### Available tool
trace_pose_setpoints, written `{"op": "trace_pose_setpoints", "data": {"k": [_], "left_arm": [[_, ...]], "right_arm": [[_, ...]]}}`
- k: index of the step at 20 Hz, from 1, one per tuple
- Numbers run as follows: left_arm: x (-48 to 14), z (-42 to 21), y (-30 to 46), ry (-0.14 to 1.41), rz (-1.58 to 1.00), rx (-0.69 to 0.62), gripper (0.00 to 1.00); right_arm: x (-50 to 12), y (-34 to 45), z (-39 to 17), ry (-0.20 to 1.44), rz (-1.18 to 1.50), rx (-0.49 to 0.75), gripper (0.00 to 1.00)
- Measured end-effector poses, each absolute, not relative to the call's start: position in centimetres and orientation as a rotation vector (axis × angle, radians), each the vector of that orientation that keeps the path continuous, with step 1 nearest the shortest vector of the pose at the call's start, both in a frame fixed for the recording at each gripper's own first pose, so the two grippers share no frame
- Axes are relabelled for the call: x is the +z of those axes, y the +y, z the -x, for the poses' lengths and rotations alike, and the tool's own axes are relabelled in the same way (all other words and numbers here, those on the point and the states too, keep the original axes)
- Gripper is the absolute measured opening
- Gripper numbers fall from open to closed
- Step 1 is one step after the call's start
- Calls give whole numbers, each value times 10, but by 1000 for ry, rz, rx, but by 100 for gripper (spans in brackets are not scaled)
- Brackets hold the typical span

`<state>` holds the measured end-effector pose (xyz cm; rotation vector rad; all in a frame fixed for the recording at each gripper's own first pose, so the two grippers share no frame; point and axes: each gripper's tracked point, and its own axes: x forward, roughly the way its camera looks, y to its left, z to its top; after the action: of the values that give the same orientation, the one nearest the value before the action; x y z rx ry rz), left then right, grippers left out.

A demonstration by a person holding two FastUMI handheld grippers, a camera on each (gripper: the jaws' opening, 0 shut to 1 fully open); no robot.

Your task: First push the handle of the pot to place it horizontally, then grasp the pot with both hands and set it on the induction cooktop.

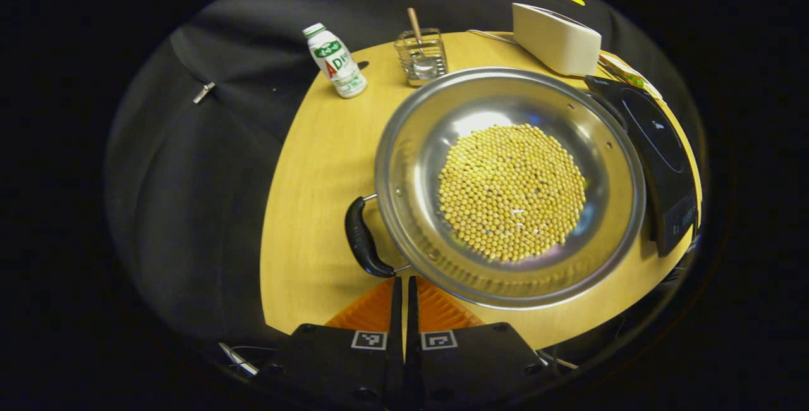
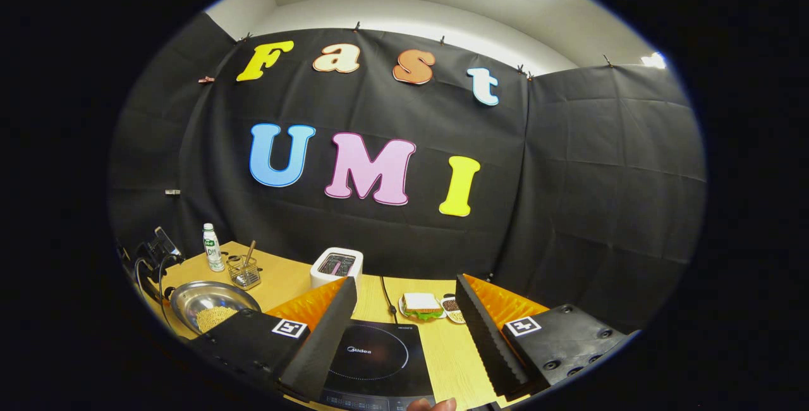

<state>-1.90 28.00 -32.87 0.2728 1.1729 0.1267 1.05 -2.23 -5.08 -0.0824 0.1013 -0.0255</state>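
Left gripper view: steel pot (image 1: 509, 186) sits on the yellow bench (image 1: 316, 164), wide & shallow, w/ a layer of yellow beans (image 1: 510, 191) in the middle. Its black handle (image 1: 363, 239) is on the near-left rim, lying flat, long axis running along the rim edge, roughly up-down in view, wire ends going into the pot wall. Left hand-held gripper (image 1: 404, 284) is clenched, fingers together w/ nothing between them, tips just below the handle's lower end, right at it; can't tell if touching. Pot thus lies straight ahead & a bit right of that gripper. Cooktop (image 1: 657, 158), black, is just beside the pot's far-right rim, edge tucked close under it. Beyond the pot: white bottle (image 1: 335, 60), glass holder (image 1: 422, 55) w/ a stick in it, white toaster (image 1: 556, 38). Right gripper view: right hand-held gripper (image 2: 404, 316) is released, fingers wide apart, held above the cooktop (image 2: 373, 357), which shows between them. Pot (image 2: 212, 303) is off to that gripper's left, well apart, partly behind its left finger. Toaster (image 2: 338, 265) at the back, sandwich plate (image 2: 422, 306) & a small dish (image 2: 451, 306) beside it; bottle (image 2: 213, 248) & holder (image 2: 244, 272) behind the pot. A fingertip (image 2: 433, 404) shows at the bottom edge.
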Motion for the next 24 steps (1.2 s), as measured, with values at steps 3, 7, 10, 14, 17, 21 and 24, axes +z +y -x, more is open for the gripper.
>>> {"op": "trace_pose_setpoints", "data": {"k": [3, 7, 10, 14, 17, 21, 24], "left_arm": [[-327, 0, 291, 1146, -270, 133, 5], [-330, -27, 311, 1116, -306, 163, 5], [-330, -43, 319, 1095, -308, 176, 5], [-328, -51, 323, 1081, -301, 173, 6], [-320, -45, 319, 1033, -256, 174, 5], [-305, -35, 311, 954, -174, 153, 5], [-284, -38, 317, 863, -153, 133, 5]], "right_arm": [[-55, -16, -12, 111, 91, -21, 98], [-59, -9, -15, 123, 108, -19, 98], [-63, -7, -20, 135, 115, -20, 98], [-66, 2, -22, 143, 120, -12, 98], [-70, 11, -22, 153, 113, 4, 98], [-81, 33, -22, 205, 66, 65, 98], [-95, 66, -24, 270, -8, 149, 98]]}}
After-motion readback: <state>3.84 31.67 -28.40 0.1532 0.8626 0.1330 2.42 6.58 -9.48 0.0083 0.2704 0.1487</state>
